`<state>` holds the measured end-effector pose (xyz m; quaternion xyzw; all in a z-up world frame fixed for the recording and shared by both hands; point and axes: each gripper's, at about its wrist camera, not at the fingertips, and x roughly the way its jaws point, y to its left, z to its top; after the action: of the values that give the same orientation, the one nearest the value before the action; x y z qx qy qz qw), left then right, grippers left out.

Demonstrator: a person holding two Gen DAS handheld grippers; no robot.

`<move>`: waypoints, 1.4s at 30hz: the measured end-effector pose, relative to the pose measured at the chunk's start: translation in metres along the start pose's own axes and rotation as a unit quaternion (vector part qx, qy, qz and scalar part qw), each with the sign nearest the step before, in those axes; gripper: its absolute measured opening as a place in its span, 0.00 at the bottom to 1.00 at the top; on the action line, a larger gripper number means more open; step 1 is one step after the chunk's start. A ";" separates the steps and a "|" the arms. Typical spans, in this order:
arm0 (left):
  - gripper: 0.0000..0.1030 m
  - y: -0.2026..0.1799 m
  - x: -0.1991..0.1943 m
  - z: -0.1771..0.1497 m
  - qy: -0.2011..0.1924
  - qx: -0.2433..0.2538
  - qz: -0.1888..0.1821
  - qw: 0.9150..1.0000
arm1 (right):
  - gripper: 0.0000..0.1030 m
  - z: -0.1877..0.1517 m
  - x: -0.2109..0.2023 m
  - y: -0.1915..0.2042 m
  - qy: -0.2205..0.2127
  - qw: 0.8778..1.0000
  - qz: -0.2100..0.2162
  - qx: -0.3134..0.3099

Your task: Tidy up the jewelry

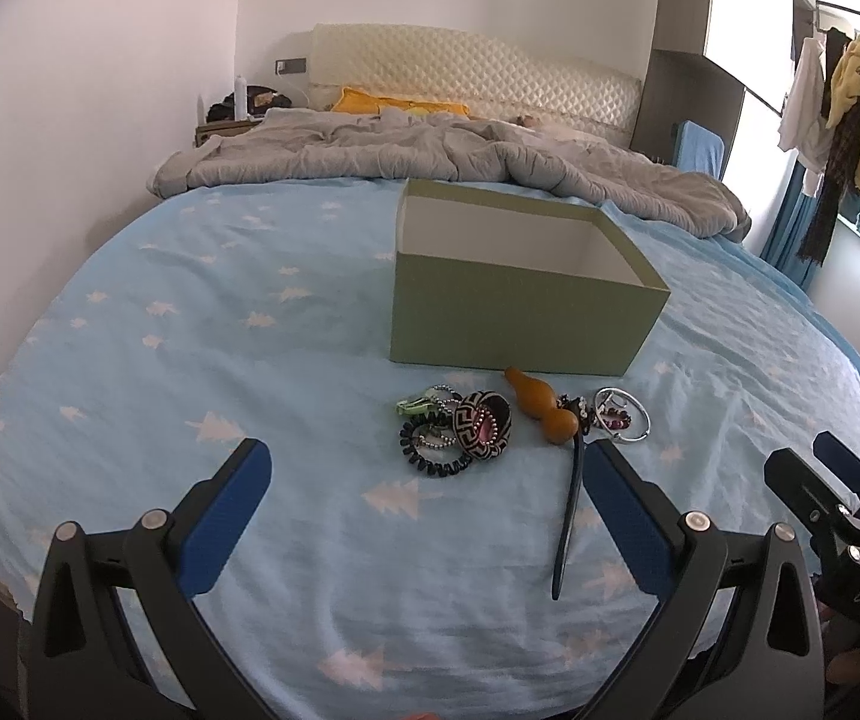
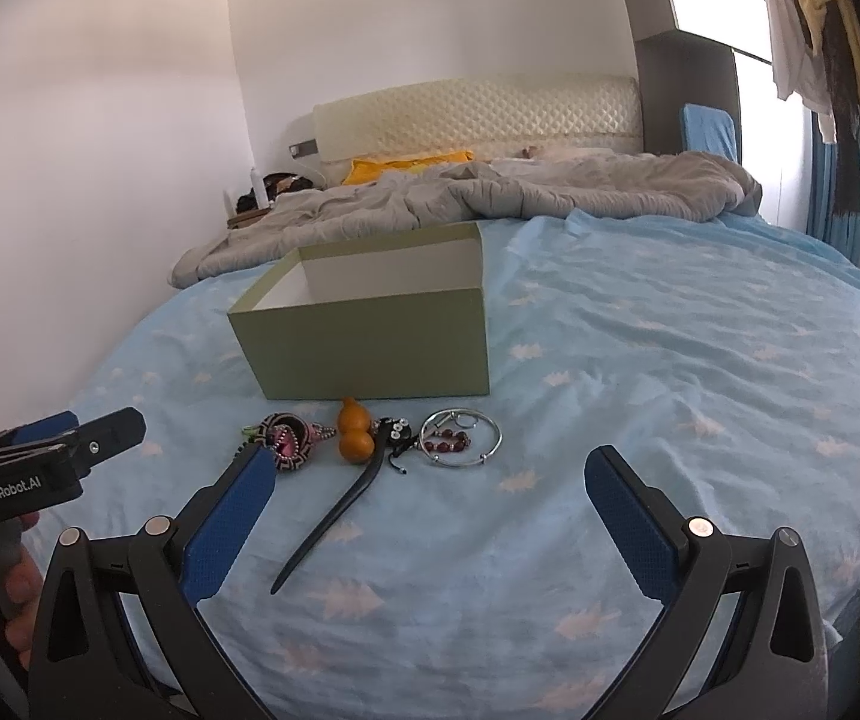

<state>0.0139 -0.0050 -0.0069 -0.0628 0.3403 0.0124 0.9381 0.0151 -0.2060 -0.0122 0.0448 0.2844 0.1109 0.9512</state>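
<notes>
Left wrist view: the left gripper hovers over a light blue bedsheet printed with white trees, its blue-padded jaws spread wide with nothing between them. Just beyond its fingertips the jewelry lies in a loose row in front of an open green box, whose white inside shows no contents from here.

From left to right in the row:
- a green clip and a black coiled hair tie, touching each other
- a black-and-cream patterned bangle with a pink inside, resting on the hair tie
- an orange gourd-shaped pendant, its narrow end pointing away towards the box and slightly left
- a dark hair stick, the longest piece; its long axis runs nearly straight towards the camera, the decorated head by the gourd and the thin tip nearest the gripper
- a silver bangle lying flat, with dark red beads inside its ring

In the right wrist view the hair stick slants, its tip pointing down and left. The right gripper is likewise wide apart and holds nothing.

Each gripper shows at the edge of the other's view: white lettering "GenRobot.AI" reads on the left one's body, "DAS" on the right one's. A grey duvet is bunched behind the box, before a cream headboard. Clothes hang at the far right.
</notes>
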 end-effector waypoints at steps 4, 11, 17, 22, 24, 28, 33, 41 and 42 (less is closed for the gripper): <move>1.00 -0.001 0.008 0.001 0.005 0.005 -0.003 1.000 | 1.00 0.000 0.009 0.000 0.003 1.000 0.019 -0.016; 0.91 -0.001 0.037 0.003 0.037 -0.001 -0.018 0.999 | 0.96 -0.006 0.043 -0.010 0.042 0.999 0.007 0.003; 0.72 -0.004 0.066 0.000 0.070 -0.001 -0.032 0.997 | 0.68 -0.011 0.074 -0.024 0.074 0.997 -0.023 0.017; 0.60 -0.007 0.086 -0.002 0.085 -0.001 -0.060 0.995 | 0.67 -0.008 0.096 -0.030 0.073 0.997 -0.033 0.004; 0.53 -0.006 0.094 -0.002 0.090 -0.006 -0.064 0.994 | 0.67 -0.006 0.106 -0.032 0.080 0.997 -0.009 0.006; 0.35 -0.002 0.106 -0.002 0.094 -0.020 -0.074 0.993 | 0.67 -0.007 0.130 -0.033 0.099 0.995 -0.006 0.007; 0.22 0.000 0.112 0.001 0.091 -0.028 -0.080 0.992 | 0.67 -0.007 0.152 -0.031 0.121 0.993 0.000 0.008; 0.11 0.001 0.122 0.002 0.087 -0.026 -0.089 0.992 | 0.67 -0.008 0.173 -0.026 0.164 0.986 -0.004 -0.015; 0.11 0.002 0.122 0.002 0.085 -0.028 -0.091 0.992 | 0.67 -0.008 0.174 -0.025 0.164 0.986 -0.005 -0.017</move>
<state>0.1084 -0.0049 -0.0833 -0.1209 0.4115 -0.0692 0.9007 0.1572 -0.1892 -0.1151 0.0086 0.4347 0.1168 0.8929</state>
